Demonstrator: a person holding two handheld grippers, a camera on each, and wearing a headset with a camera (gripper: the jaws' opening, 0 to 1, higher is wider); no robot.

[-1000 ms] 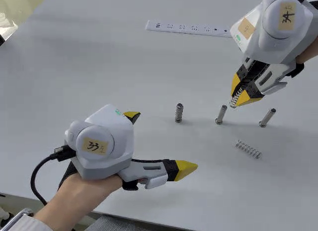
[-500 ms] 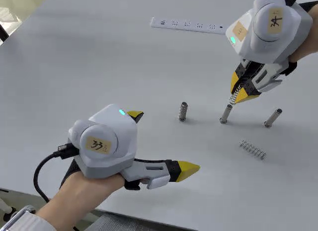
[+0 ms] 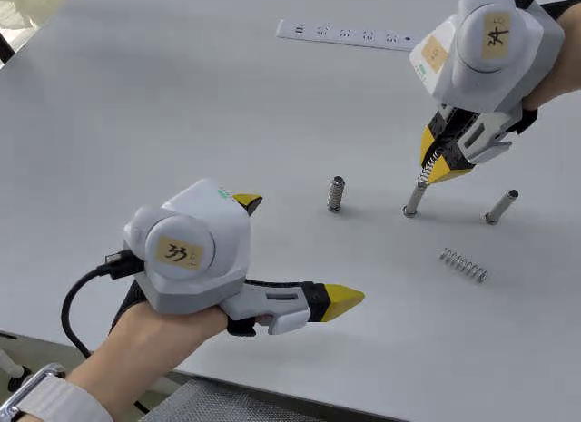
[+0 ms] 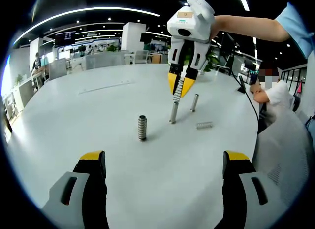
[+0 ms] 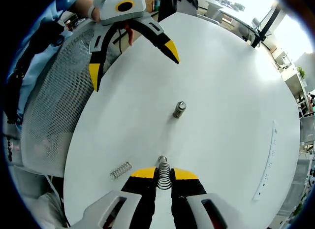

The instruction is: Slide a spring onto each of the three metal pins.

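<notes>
The spring (image 3: 425,173) stands nearly upright, leaning slightly, its lower end at the tip of the middle pin (image 3: 414,201). The right gripper (image 3: 436,168) pinches it from above. Nearby on the table (image 3: 182,104) a loose spring (image 3: 463,265) lies flat. The left gripper (image 3: 298,250) hovers with its jaws spread wide.

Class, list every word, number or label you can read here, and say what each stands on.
"33", handwritten, plus a small unclear mark: tan sticker on the left gripper.
"34", handwritten, seen sideways, probably: top sticker on the right gripper.
Side sticker on the right gripper: too blurred to read.
Markings on the power strip: too small to read.
</notes>
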